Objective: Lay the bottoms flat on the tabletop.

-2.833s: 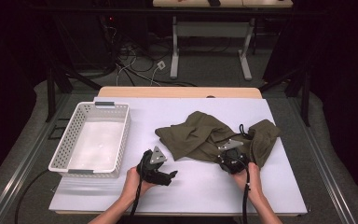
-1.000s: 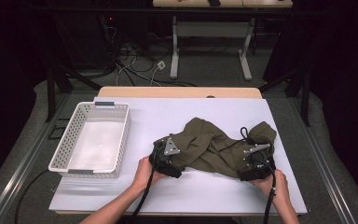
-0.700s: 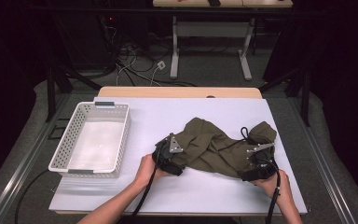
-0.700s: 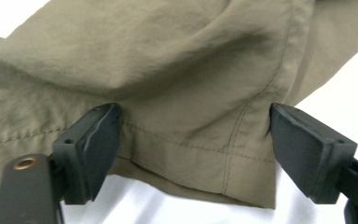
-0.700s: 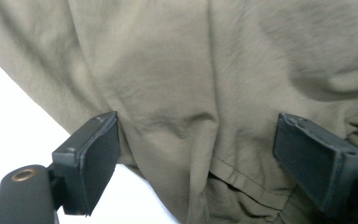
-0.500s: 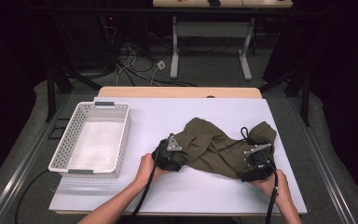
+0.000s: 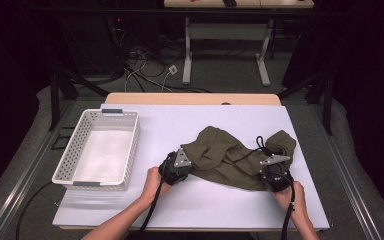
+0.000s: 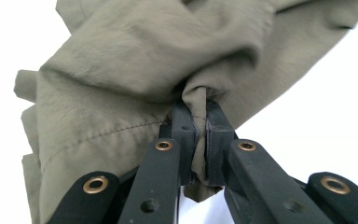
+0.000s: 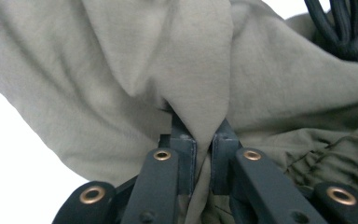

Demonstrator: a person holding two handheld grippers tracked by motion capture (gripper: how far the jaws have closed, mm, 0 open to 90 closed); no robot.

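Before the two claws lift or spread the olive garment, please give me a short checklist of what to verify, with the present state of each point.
1. Left claw shut on a fold of the olive garment: ok.
2. Right claw shut on the garment: ok.
3. Black drawstring lies over the garment near the right claw, may snag: not ok.
4. White basket stands apart from the garment: ok.
5. Depth of cloth between each claw's jaws: cannot tell.

High view: fixed above the table's (image 7: 130,210) near side, facing forward and down; both gripper views: looking along their own jaws, very close to the olive garment (image 8: 135,60), shared with the high view.
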